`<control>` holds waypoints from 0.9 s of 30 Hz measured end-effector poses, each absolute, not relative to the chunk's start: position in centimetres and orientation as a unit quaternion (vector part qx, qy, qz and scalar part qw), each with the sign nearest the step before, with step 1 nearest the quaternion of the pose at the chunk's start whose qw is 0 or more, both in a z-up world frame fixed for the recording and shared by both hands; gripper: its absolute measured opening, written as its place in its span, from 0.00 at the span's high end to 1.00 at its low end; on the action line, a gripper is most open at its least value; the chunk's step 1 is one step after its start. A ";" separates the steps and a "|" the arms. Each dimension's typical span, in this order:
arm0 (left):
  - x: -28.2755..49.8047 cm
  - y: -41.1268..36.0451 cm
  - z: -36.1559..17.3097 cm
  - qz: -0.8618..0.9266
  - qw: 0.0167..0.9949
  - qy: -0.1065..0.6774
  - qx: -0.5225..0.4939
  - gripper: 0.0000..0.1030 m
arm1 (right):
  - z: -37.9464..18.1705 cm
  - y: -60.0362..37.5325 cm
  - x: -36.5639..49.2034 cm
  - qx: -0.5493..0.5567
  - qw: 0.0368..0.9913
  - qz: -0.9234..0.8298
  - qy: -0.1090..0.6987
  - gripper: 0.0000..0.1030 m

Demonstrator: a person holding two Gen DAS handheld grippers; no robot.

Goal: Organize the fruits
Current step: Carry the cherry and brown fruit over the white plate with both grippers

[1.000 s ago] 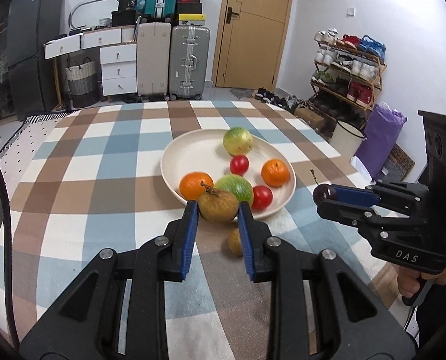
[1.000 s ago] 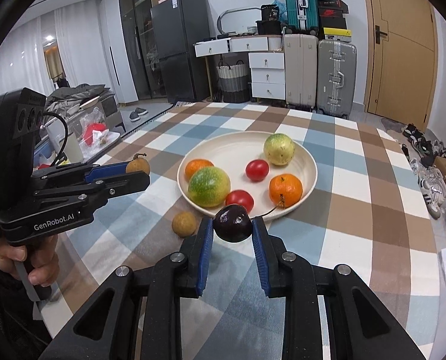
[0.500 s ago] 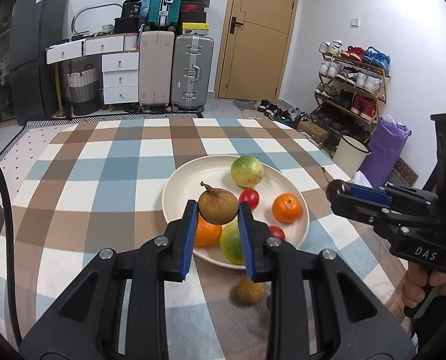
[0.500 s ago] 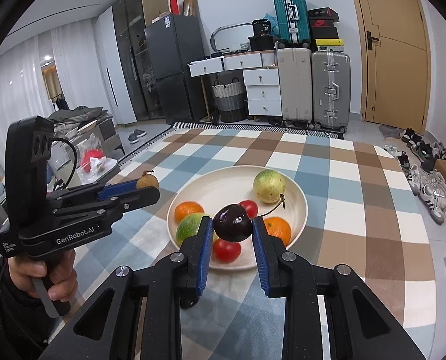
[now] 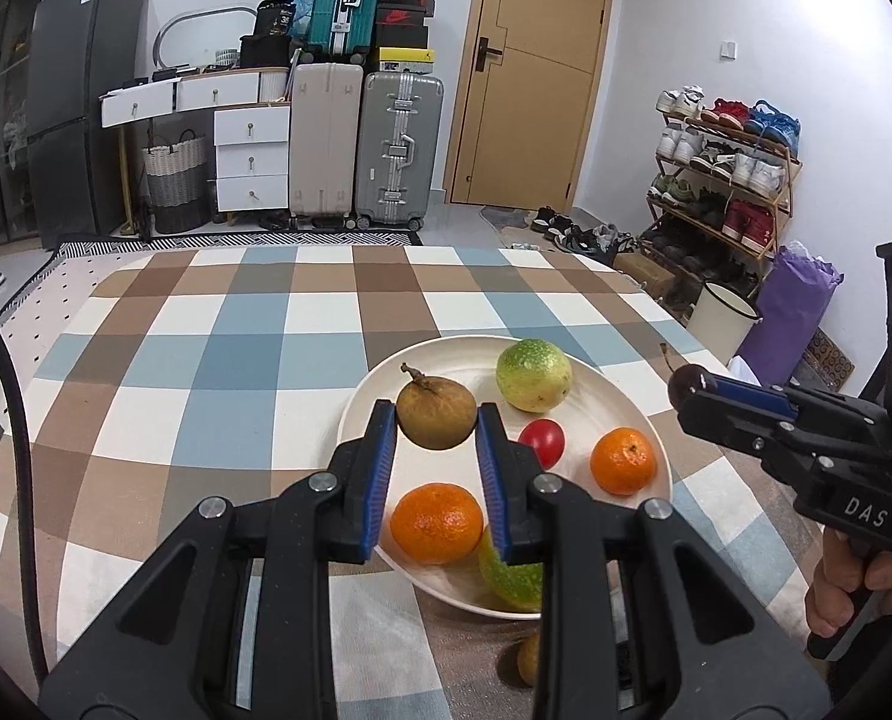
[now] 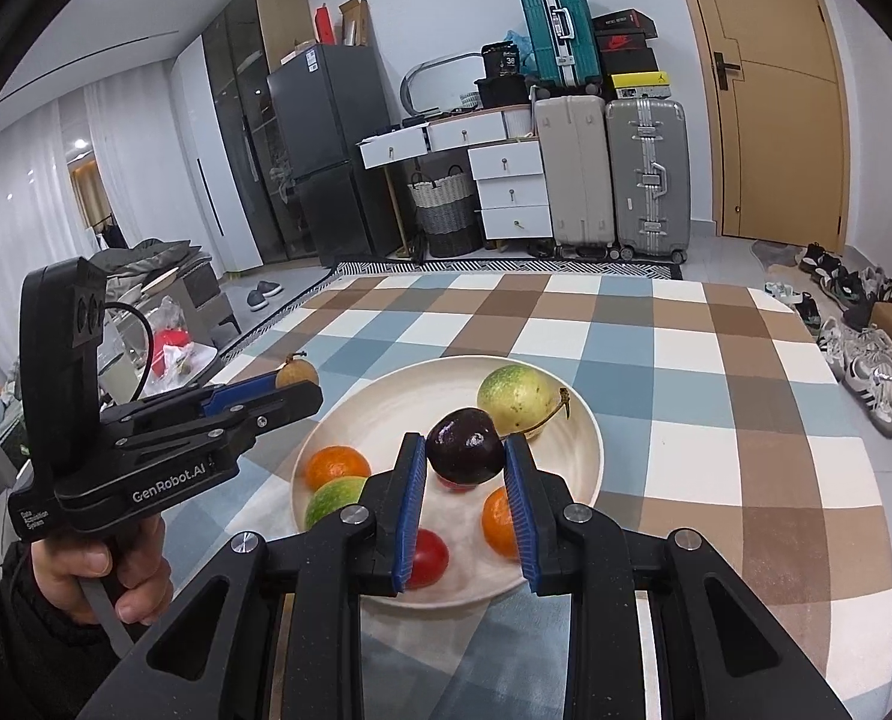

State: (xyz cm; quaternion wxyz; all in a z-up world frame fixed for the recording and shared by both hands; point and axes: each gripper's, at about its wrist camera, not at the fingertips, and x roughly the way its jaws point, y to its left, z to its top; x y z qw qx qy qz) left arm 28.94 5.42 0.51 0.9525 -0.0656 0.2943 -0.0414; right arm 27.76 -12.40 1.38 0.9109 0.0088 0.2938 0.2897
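My left gripper (image 5: 437, 423) is shut on a brown longan (image 5: 436, 414) and holds it above the cream plate (image 5: 380, 384). My right gripper (image 6: 465, 453) is shut on a dark cherry (image 6: 465, 445) with a stem, also above the plate (image 6: 386, 402). The plate holds two oranges (image 5: 437, 522) (image 5: 623, 460), two green-yellow fruits (image 5: 533, 375) (image 5: 509, 573) and red tomatoes (image 5: 542, 441). A second small brown longan (image 5: 527, 660) lies on the checked cloth just in front of the plate. The right gripper shows in the left wrist view (image 5: 689, 387), the left gripper in the right wrist view (image 6: 302, 381).
The checked tablecloth (image 5: 236, 354) covers the table; its far edge faces suitcases (image 5: 398, 150), white drawers (image 5: 251, 156) and a door. A shoe rack (image 5: 722, 174) and a white bucket (image 5: 719, 321) stand to the right of the table.
Both grippers have risen and moved forward over the plate, each still holding its fruit. The plate now sits lower and nearer in both views.
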 end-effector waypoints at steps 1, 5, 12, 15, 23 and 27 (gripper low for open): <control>29.1 5.5 0.3 -0.040 0.952 0.295 -0.066 0.77 | 1.2 -12.4 28.1 0.010 0.911 0.289 0.294 0.74; 29.6 5.8 -0.4 -0.038 0.950 0.302 -0.071 0.77 | 0.4 -12.4 29.1 0.016 0.909 0.288 0.300 0.74; 30.1 5.7 -0.8 -0.035 0.949 0.307 -0.066 0.77 | -1.0 -12.3 30.4 0.025 0.905 0.287 0.313 0.74; 30.4 5.4 -1.0 -0.037 0.948 0.308 -0.064 0.77 | -1.4 -12.2 30.8 0.028 0.903 0.287 0.318 0.74; 30.8 4.5 -1.7 -0.045 0.947 0.316 -0.049 0.77 | -2.1 -11.6 31.2 0.013 0.903 0.283 0.323 0.74; 30.8 4.5 -1.8 -0.046 0.945 0.321 -0.050 0.77 | -2.2 -11.5 31.3 0.014 0.903 0.281 0.326 0.74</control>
